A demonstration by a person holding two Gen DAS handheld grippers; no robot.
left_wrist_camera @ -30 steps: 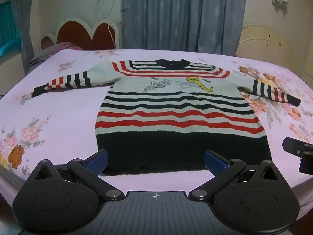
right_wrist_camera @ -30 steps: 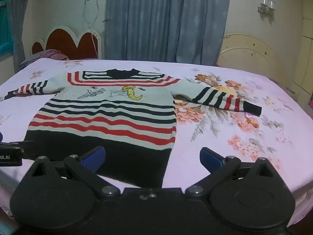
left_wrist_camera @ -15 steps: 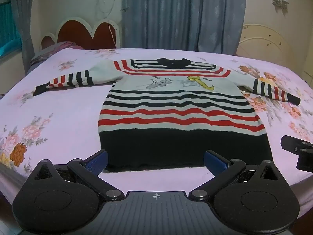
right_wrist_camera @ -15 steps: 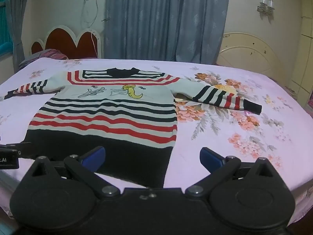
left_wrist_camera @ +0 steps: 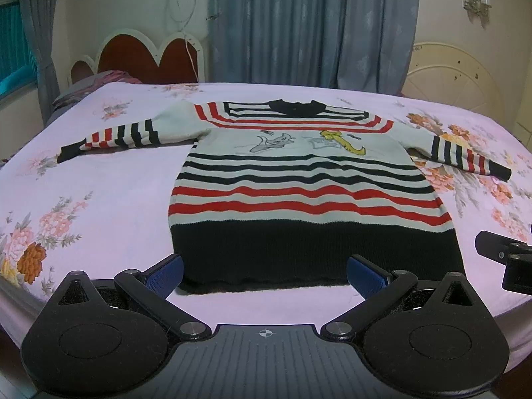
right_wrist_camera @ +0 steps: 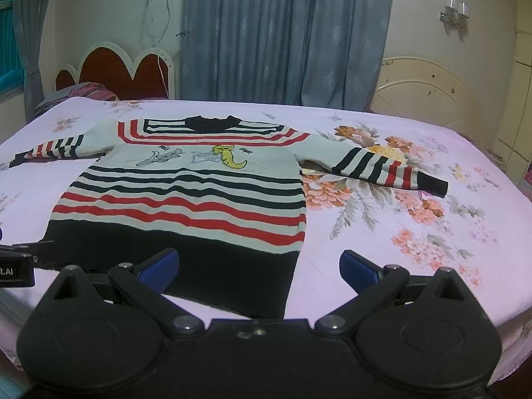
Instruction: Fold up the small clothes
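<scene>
- Ahead of both grippers: sweater (left_wrist_camera: pixel 309 196) flat on bed (left_wrist_camera: pixel 109 199), front up, neck at the far end, black hem nearest
- Sweater: pale knit with red and black stripes, broad black band at the hem, cartoon figures in grey and yellow across the chest; both sleeves spread out sideways, black cuffs at their ends
- Left gripper (left_wrist_camera: pixel 265 274): jaws wide apart, blue pads (left_wrist_camera: pixel 165 272) bare, nothing held; hem lies just beyond and between the fingertips, no contact that I can make out
- Right gripper (right_wrist_camera: pixel 259 266): jaws likewise wide apart, empty; the hem's right corner sits between its fingers, left pad (right_wrist_camera: pixel 159 265) over the black band, right pad over bare sheet; touching or hovering, cannot tell
- From the left wrist view the right gripper's finger shows at the far right edge, beside the hem's right corner; from the right wrist view a black part of the left gripper shows at the left edge, by the hem's left side
- Right sleeve (right_wrist_camera: pixel 375 169) reaches out beyond and to the right of the right gripper, lying over a flower print on the pink sheet
- Left sleeve (left_wrist_camera: pixel 123 134) stretches far left of the left gripper
- Beyond the bed: blue-grey curtain (left_wrist_camera: pixel 309 23), red headboard (left_wrist_camera: pixel 139 56) far left, cream headboard (left_wrist_camera: pixel 452 76) far right, wall lamp (right_wrist_camera: pixel 454 8) high right
</scene>
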